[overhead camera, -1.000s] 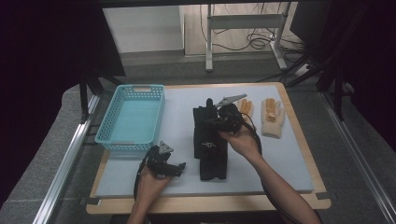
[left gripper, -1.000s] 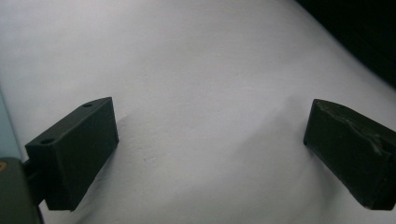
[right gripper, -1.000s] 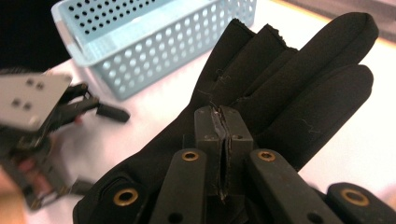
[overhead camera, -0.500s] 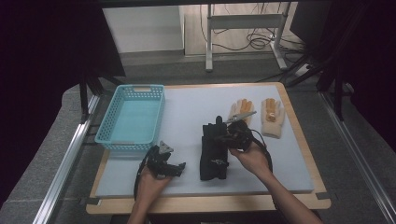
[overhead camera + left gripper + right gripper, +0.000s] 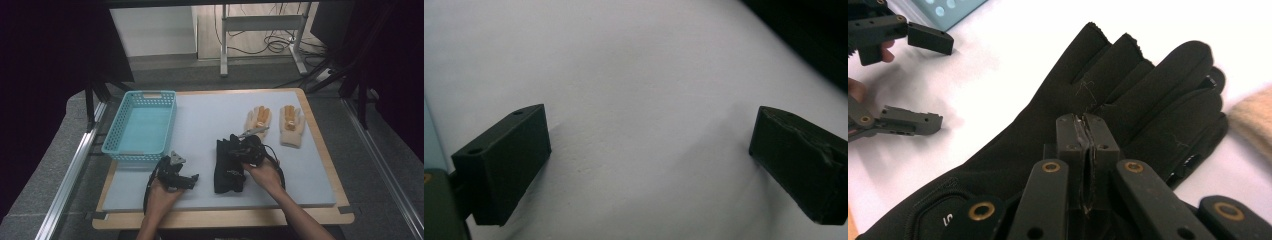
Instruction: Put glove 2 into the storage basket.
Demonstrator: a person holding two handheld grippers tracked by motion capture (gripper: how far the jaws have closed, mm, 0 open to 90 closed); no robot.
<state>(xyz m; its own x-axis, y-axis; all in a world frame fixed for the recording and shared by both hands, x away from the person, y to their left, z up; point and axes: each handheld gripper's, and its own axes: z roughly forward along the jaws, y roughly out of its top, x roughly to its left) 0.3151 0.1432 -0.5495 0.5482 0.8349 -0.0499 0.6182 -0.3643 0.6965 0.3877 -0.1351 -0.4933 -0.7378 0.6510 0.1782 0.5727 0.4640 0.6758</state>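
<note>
A pair of black gloves (image 5: 227,174) lies stacked on the white mat, fingers pointing away from the person. My right gripper (image 5: 235,155) rests on top of it, its jaws pressed together on the glove fabric. In the right gripper view the closed right gripper (image 5: 1087,131) sits over the back of the black gloves (image 5: 1138,80). My left gripper (image 5: 192,181) lies low over the mat at the front left, open, with bare mat between the fingers (image 5: 504,160). The right gripper view also catches the left gripper (image 5: 930,80) at its upper left, jaws apart.
A light blue basket (image 5: 135,154) stands at the left of the white mat (image 5: 200,115). Two tan gloves (image 5: 257,120) (image 5: 291,125) lie palm up at the back right. The table's wooden edge (image 5: 225,217) runs along the front.
The right gripper has come down and toward the person with the black gloves, which now lie flat on the mat. The left gripper has stayed put.
</note>
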